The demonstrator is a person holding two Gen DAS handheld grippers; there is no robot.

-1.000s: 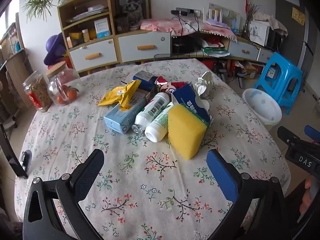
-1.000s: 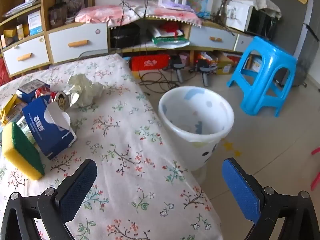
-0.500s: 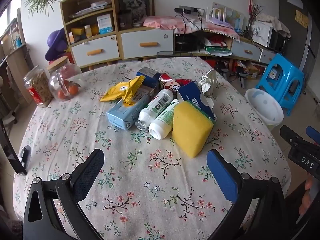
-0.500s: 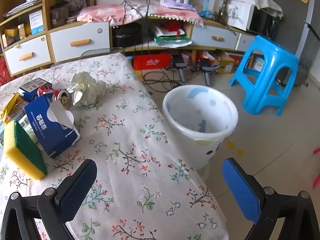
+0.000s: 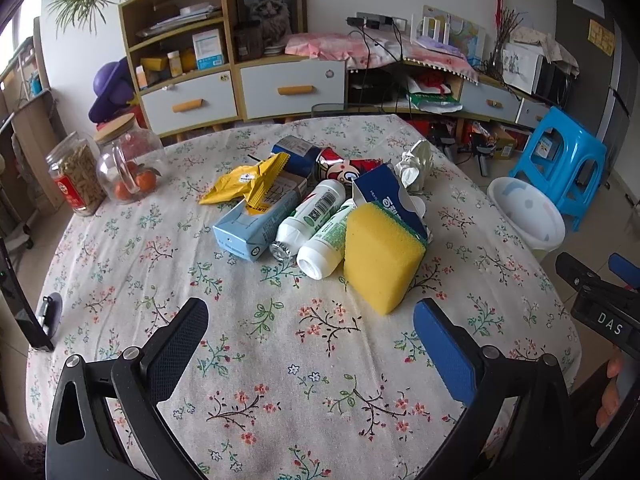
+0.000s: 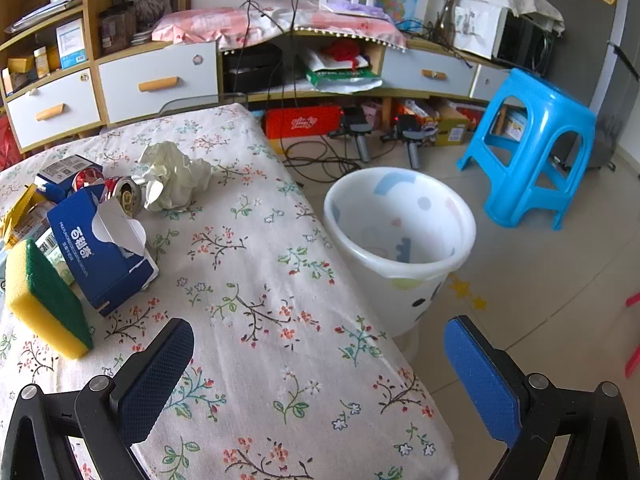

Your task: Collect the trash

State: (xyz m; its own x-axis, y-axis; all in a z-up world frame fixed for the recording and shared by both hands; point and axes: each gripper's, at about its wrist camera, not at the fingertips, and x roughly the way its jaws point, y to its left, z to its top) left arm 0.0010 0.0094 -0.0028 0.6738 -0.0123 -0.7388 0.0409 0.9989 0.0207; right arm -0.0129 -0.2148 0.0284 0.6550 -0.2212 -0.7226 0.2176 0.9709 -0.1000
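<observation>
Floral tablecloth on the table [image 5: 132, 264] with the whole trash pile sitting mid-table, and from the left wrist view the left gripper [image 5: 310, 334] hangs spread wide and empty just short of it. Closest piece is the yellow sponge [image 5: 380, 258], standing on edge against the blue tissue box [image 5: 390, 198], with two white bottles [image 5: 320, 220] lying beside it. I'd go for the sponge first: it's soft and propped up, so come in straight and squeeze its flat faces, or it'll tip over. Compared with a second ago the pile looks a bit further off and more centred, so this gripper has backed up slightly

Right wrist view: right gripper [image 6: 318, 354] also wide open, holding nothing, over the table edge. White bin [image 6: 400, 236] stands on the floor right beside the table, and crumpled paper [image 6: 174, 176] is the nearest loose item. View has drifted a touch to the right since the earlier frame
</observation>
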